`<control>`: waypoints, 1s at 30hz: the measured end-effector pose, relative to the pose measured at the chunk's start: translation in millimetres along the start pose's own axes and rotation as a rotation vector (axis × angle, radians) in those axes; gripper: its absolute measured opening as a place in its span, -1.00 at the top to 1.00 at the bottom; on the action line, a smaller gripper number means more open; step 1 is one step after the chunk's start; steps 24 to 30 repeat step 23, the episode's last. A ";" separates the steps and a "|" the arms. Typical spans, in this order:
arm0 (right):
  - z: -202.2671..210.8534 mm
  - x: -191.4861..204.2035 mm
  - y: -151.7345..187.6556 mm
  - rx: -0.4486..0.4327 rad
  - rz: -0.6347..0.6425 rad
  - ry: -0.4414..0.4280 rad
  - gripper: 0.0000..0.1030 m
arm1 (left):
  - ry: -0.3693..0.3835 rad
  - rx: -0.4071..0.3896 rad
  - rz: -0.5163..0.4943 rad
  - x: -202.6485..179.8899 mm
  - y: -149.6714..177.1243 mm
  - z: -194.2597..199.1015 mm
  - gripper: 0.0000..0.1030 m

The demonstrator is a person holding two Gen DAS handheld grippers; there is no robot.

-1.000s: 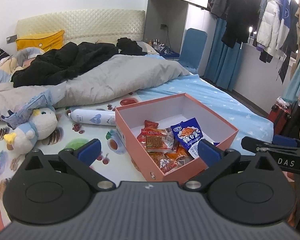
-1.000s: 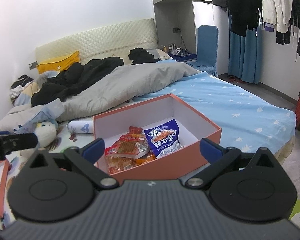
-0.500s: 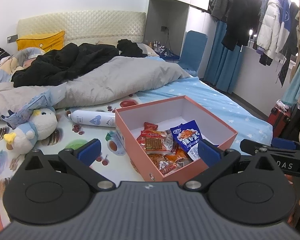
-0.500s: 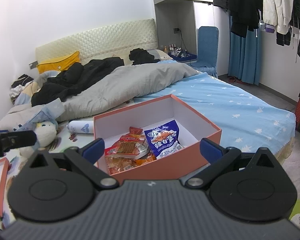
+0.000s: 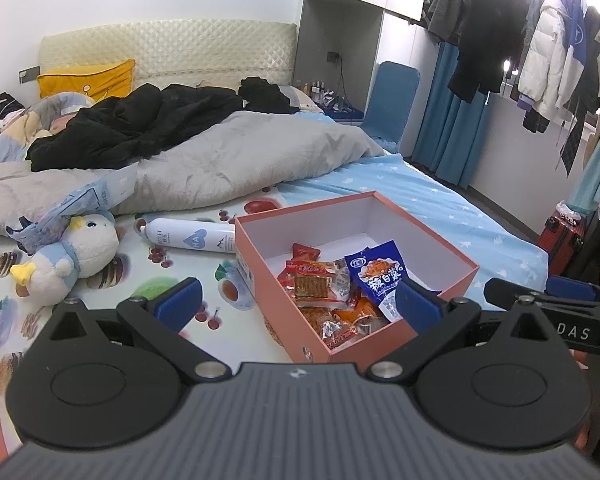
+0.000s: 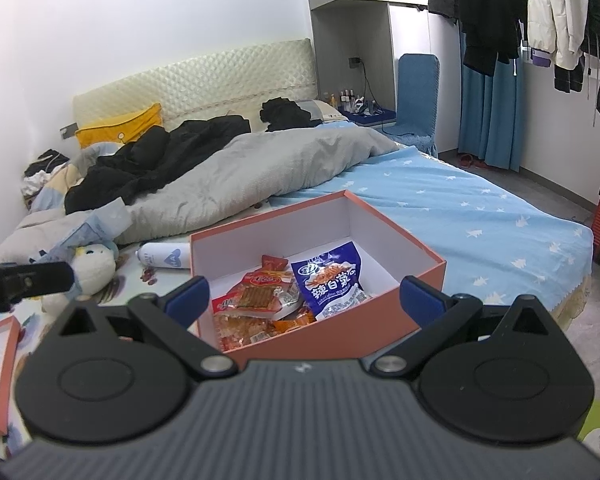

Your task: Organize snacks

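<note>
An open salmon-pink box [image 5: 440,256] sits on a bed [image 5: 440,200], its white inside holding the snacks: a blue packet [image 5: 378,276] toward the box's right side, a red-topped clear packet [image 5: 314,280] beside it toward the left, and orange wrappers [image 5: 340,318] heaped at the near corner. The left tongs [image 5: 298,306] hover just short of the box's near left corner, blue pads spread wide, nothing between them. The right tongs [image 6: 304,300] hang before the box's near long wall, likewise spread wide and empty. Beyond the box's left wall lies a white bottle [image 5: 192,236] on its side, touching it; farther left a plush duck [image 5: 76,252] rests on the printed sheet. A grey duvet [image 5: 228,164] lies bunched behind the box. A pink-rimmed lid [image 6: 0,376] shows well left of the box.
</note>
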State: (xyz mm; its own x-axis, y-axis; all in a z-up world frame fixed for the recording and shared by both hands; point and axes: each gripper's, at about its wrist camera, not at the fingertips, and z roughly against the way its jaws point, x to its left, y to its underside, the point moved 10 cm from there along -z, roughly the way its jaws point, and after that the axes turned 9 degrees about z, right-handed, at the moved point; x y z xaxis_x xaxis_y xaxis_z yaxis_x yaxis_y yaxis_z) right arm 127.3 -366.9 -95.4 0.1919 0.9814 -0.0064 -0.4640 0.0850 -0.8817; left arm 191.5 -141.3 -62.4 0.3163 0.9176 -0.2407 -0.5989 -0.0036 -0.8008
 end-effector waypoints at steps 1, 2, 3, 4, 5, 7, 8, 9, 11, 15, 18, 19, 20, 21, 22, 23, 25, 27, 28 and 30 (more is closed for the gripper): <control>0.1 0.0 0.2 0.001 0.001 0.000 -1.00 | 0.001 0.002 0.000 0.3 0.6 -0.4 -1.00; -0.3 0.1 0.2 0.002 0.002 0.000 -1.00 | -0.001 0.004 -0.001 0.2 1.3 -0.7 -1.00; -0.5 0.0 0.2 0.003 0.003 -0.002 -1.00 | -0.005 0.005 -0.002 -0.1 1.9 -0.8 -1.00; -0.5 0.0 0.4 0.004 0.003 -0.002 -1.00 | -0.011 0.006 -0.002 0.4 2.2 -1.6 -1.00; -0.6 0.0 0.4 0.004 0.003 -0.002 -1.00 | -0.014 0.008 -0.001 0.7 2.5 -2.4 -1.00; -0.5 0.2 0.6 0.004 0.004 -0.004 -1.00 | -0.013 0.014 0.001 0.4 3.1 -2.9 -1.00; -0.6 0.6 0.8 0.005 0.004 -0.005 -1.00 | -0.014 0.013 -0.002 0.8 3.2 -2.6 -1.00; -1.8 1.2 0.9 0.006 0.006 -0.008 -1.00 | -0.017 0.012 -0.003 1.2 3.5 -2.2 -1.00; -2.5 2.3 2.1 0.005 0.009 -0.012 -1.00 | -0.022 0.014 -0.002 2.4 4.6 -2.2 -1.00; -2.4 3.6 4.8 0.002 0.017 -0.013 -1.00 | -0.020 0.024 -0.004 3.0 7.9 -5.1 -1.00; -3.2 3.8 5.6 0.008 0.017 -0.016 -1.00 | -0.022 0.038 -0.008 2.9 11.1 -9.6 -1.00; -3.7 4.4 6.3 0.010 0.019 -0.019 -1.00 | -0.022 0.042 -0.011 2.8 12.5 -11.1 -1.00; -4.2 4.6 6.6 0.011 0.020 -0.019 -1.00 | -0.025 0.046 -0.012 2.6 13.7 -12.4 -1.00; -5.2 4.6 6.6 0.012 0.020 -0.020 -1.00 | -0.029 0.050 -0.011 2.8 14.9 -13.4 -1.00; -5.6 4.1 6.7 0.012 0.016 -0.021 -1.00 | -0.027 0.052 -0.007 2.8 15.6 -13.7 -1.00; -6.1 3.4 7.0 0.012 0.011 -0.024 -1.00 | -0.024 0.053 -0.004 2.6 16.0 -14.0 -1.00; -6.1 3.4 7.0 0.012 0.011 -0.024 -1.00 | -0.024 0.053 -0.004 2.6 16.0 -14.0 -1.00; -6.1 3.4 7.0 0.012 0.011 -0.024 -1.00 | -0.024 0.053 -0.004 2.6 16.0 -14.0 -1.00; -6.1 3.4 7.0 0.012 0.011 -0.024 -1.00 | -0.024 0.053 -0.004 2.6 16.0 -14.0 -1.00; -6.1 3.4 7.0 0.012 0.011 -0.024 -1.00 | -0.024 0.053 -0.004 2.6 16.0 -14.0 -1.00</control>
